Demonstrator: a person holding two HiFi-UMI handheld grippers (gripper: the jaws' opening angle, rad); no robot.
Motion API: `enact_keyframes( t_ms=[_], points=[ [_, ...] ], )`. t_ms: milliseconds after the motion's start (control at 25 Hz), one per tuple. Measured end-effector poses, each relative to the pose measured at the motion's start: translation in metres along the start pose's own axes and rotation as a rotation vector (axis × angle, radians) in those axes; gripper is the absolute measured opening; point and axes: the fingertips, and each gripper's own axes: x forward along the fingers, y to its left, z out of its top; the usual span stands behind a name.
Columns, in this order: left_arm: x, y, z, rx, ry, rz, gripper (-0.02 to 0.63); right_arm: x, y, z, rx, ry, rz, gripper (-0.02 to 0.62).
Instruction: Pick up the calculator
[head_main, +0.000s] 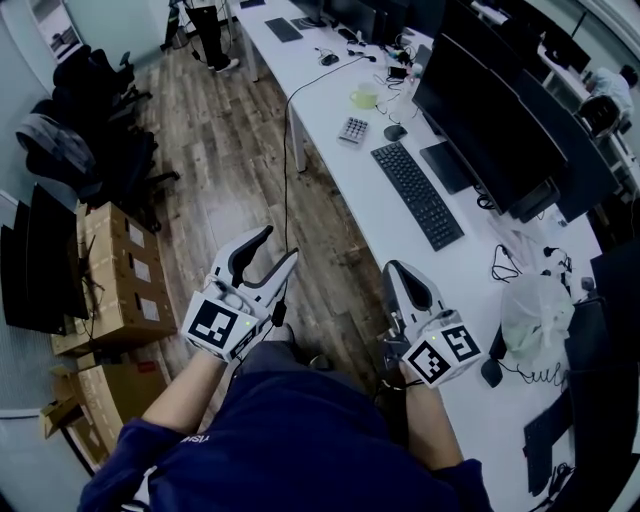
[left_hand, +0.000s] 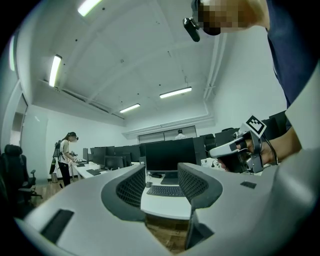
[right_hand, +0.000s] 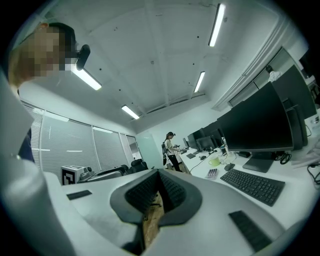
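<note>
Curved white left tongs (head_main: 278, 244), flat keyed calculator (head_main: 352, 130)

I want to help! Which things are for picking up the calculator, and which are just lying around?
For the job:
calculator
left tool, open
right tool, shut

Just lying about:
keyboard
mouse
green cup
monitor
cardboard boxes

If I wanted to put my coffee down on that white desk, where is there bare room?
Bare desk lies between the keyboard and the plastic bag, and along the front edge beside the calculator. It is crowded around the green cup and mouse, and where cables lie by the bag.
</note>
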Motion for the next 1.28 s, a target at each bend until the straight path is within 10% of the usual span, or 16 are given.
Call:
enact_keyframes(
  t_ms=[1280],
  points=[
    [0.157,0.179,-0.061,-0.077,0.063,-0.066,0.218,0.21,-0.106,-0.001,0.052,0.086,-0.081,0.005]
  ],
)
